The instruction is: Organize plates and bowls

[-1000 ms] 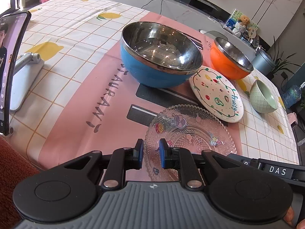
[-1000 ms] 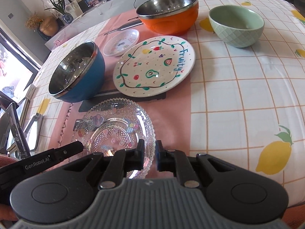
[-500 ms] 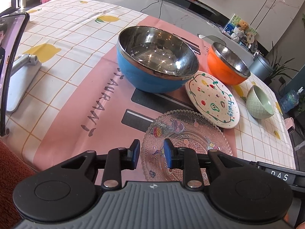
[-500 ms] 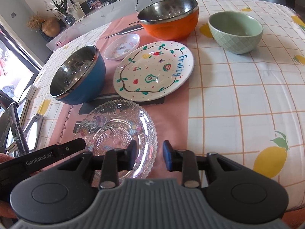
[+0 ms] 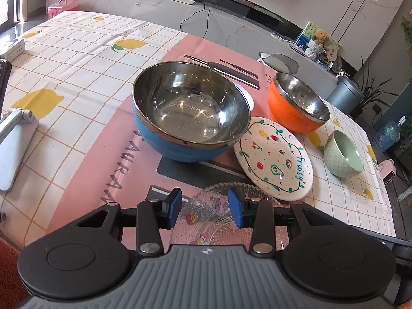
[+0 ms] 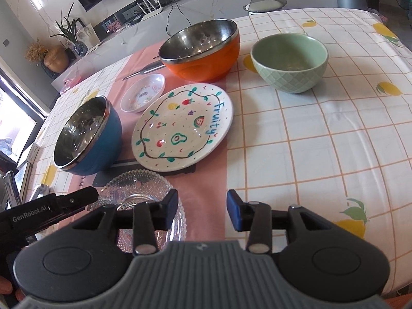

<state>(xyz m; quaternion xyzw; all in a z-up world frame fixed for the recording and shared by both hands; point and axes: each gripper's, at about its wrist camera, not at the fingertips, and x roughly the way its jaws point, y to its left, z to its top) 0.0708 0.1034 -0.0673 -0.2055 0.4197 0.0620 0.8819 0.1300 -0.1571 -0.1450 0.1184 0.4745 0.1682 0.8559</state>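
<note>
A blue steel-lined bowl (image 5: 190, 118) (image 6: 87, 136) stands on the pink mat. An orange steel-lined bowl (image 5: 296, 105) (image 6: 203, 51) stands behind a white "Fruity" plate (image 5: 273, 157) (image 6: 180, 128). A green bowl (image 5: 343, 154) (image 6: 289, 61) sits at the right. A clear glass plate (image 5: 206, 213) (image 6: 139, 188) lies nearest. A small white dish (image 6: 143, 92) lies behind. My left gripper (image 5: 203, 207) is open above the glass plate. My right gripper (image 6: 202, 209) is open and empty above the mat, right of the glass plate.
A phone stand (image 5: 13, 139) sits at the table's left edge. Dark utensils (image 5: 231, 72) lie behind the blue bowl. The lemon-print cloth (image 6: 322, 141) stretches to the right. A grey bin (image 5: 345, 95) stands beyond the table.
Both grippers have opened from nearly shut to wide apart. Both have risen and drawn back a little from the glass plate.
</note>
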